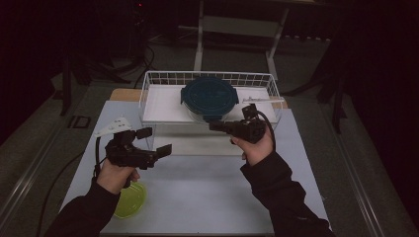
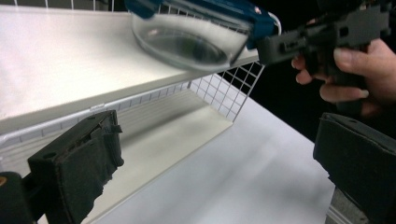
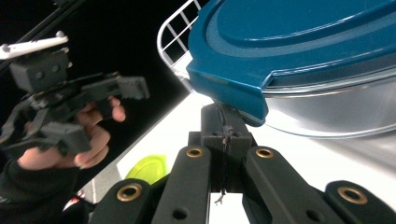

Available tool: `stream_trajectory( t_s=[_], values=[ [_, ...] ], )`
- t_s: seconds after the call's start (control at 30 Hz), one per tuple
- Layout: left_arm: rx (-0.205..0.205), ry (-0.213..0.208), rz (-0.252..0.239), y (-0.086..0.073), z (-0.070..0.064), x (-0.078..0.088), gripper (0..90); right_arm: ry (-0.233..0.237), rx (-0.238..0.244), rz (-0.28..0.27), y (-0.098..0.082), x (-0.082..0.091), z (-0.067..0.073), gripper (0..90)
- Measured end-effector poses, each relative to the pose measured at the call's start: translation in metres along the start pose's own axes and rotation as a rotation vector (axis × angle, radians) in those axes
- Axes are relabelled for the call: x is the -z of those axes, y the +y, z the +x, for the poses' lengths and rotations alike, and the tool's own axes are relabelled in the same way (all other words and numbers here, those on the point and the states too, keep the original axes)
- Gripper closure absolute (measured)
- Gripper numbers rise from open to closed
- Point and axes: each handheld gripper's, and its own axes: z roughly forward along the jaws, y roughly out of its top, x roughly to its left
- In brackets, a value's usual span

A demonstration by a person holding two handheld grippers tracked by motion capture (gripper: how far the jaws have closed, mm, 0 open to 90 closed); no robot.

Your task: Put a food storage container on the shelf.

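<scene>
While the right gripper (image 1: pixel 218 126) reached toward the wire shelf (image 1: pixel 158 106), its fingers (image 3: pixel 223 135) were pressed together, their tips just under the blue lid's (image 1: pixel 209 96) latch tab; whether they touched it I couldn't tell. That lid capped a glass bowl (image 2: pixel 187 44) sitting on the shelf. The left gripper (image 1: pixel 157 141) hovered over the counter (image 1: pixel 207 192), fingers (image 2: pixel 79 168) wide apart and holding nothing, the bowl well ahead of them.

Dim lab or test room: white work table (image 1: pixel 207 192), metal frame legs (image 1: pixel 269 54) at 12 o'clock, floor cables (image 1: pixel 143 54) at 11.
</scene>
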Motion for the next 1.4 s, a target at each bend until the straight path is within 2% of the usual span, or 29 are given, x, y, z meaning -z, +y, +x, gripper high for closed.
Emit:
stream_trajectory(
  t_s=[0.13, 0.37, 0.53, 0.7, 0.8, 0.87, 0.97, 1.13, 1.2, 1.27, 1.3, 1.4],
  values=[
    [-0.02, 0.01, 0.009, -0.001, 0.0, 0.0, 0.6, -0.014, -0.007, -0.005, 0.006, -0.005, -0.003, 89.9],
    [-0.021, 0.007, 0.017, -0.004, 0.0, 0.001, 0.5, -0.043, -0.028, -0.019, 0.014, -0.01, -0.011, 89.8],
    [-0.025, 0.008, 0.016, -0.004, 0.001, 0.002, 0.6, -0.043, -0.047, -0.021, 0.018, -0.01, -0.016, 89.9],
    [-0.018, 0.009, 0.017, -0.005, 0.002, 0.002, 0.6, -0.057, -0.025, -0.02, 0.017, -0.012, -0.013, 89.0],
    [-0.021, 0.005, 0.023, -0.006, 0.002, 0.002, 0.6, -0.05, -0.018, -0.012, 0.015, -0.011, -0.012, 86.8],
    [-0.027, -0.001, 0.037, -0.006, 0.002, 0.003, 0.6, -0.049, 0.001, -0.009, 0.012, -0.01, -0.01, 83.3],
    [-0.039, -0.01, 0.046, -0.007, 0.0, 0.003, 0.6, -0.04, 0.041, -0.01, 0.006, -0.004, -0.003, 70.8],
    [-0.066, -0.043, 0.043, -0.008, -0.004, 0.005, 0.6, -0.02, 0.087, -0.044, -0.004, 0.007, 0.003, 42.7],
    [-0.062, -0.063, 0.039, -0.008, -0.002, 0.007, 0.6, -0.001, 0.108, -0.065, -0.008, 0.011, 0.005, 32.1],
    [-0.057, -0.061, 0.033, -0.009, 0.0, 0.009, 0.6, 0.035, 0.135, -0.077, -0.014, 0.017, 0.007, 23.3],
    [-0.055, -0.054, 0.035, -0.01, 0.001, 0.01, 0.6, 0.045, 0.144, -0.082, -0.017, 0.019, 0.007, 20.2],
    [-0.046, -0.069, 0.041, -0.013, 0.005, 0.014, 0.6, 0.043, 0.155, -0.095, -0.025, 0.027, 0.008, 18.0]
  ],
)
